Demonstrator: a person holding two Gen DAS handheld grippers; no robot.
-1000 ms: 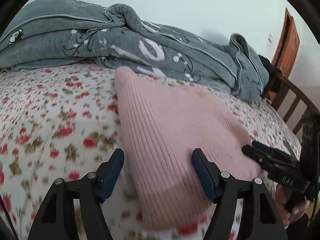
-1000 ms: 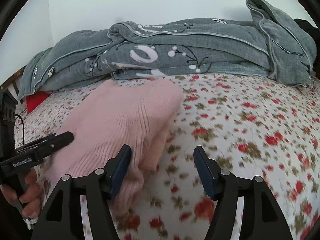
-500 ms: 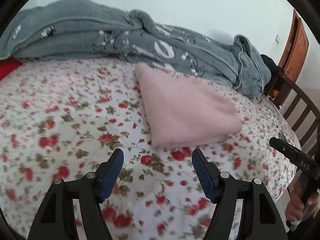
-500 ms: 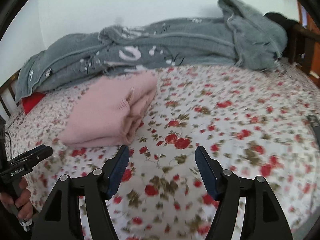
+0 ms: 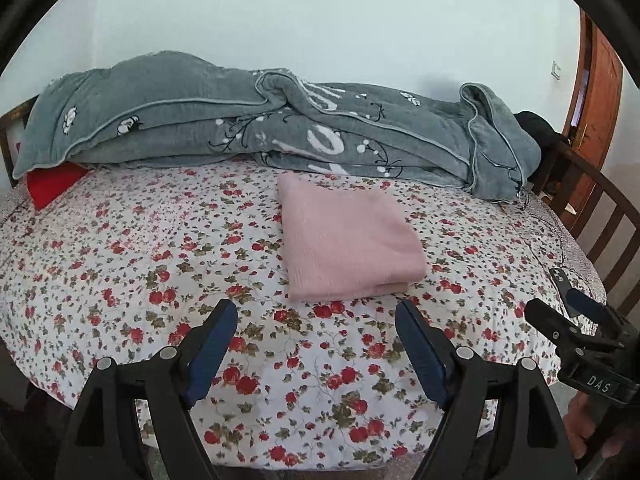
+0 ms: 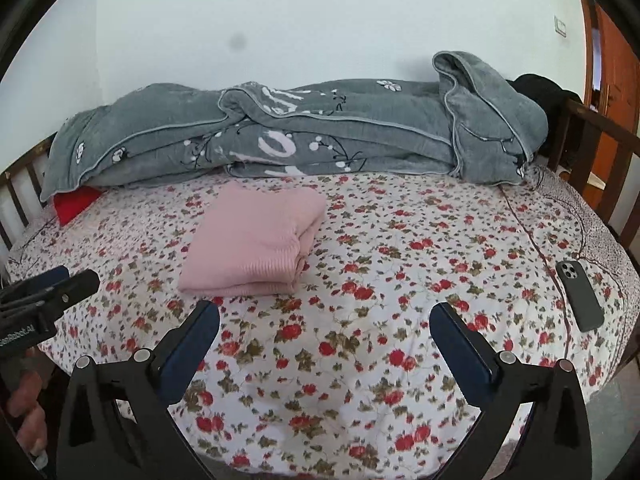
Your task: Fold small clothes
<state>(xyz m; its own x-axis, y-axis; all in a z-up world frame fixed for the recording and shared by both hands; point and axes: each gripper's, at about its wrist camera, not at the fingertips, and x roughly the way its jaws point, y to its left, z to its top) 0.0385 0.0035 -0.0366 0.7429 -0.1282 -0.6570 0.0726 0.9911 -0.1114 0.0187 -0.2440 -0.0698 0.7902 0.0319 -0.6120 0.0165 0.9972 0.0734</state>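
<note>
Lying folded on floral bedsheet (image 5: 120,264): pink ribbed knit sweater (image 5: 344,248), rectangular; left claw (image 5: 316,344), right claw (image 6: 324,340) spread, empty.

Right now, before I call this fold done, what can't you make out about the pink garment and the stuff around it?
- Pink garment: underside and inner layers hidden by its own top fold, both views.
- Red item: mostly covered by the grey blanket; cannot identify it.
- Phone: partly hidden behind the right gripper in the left view.
- Dark item on the bed frame: too small to identify.
</note>
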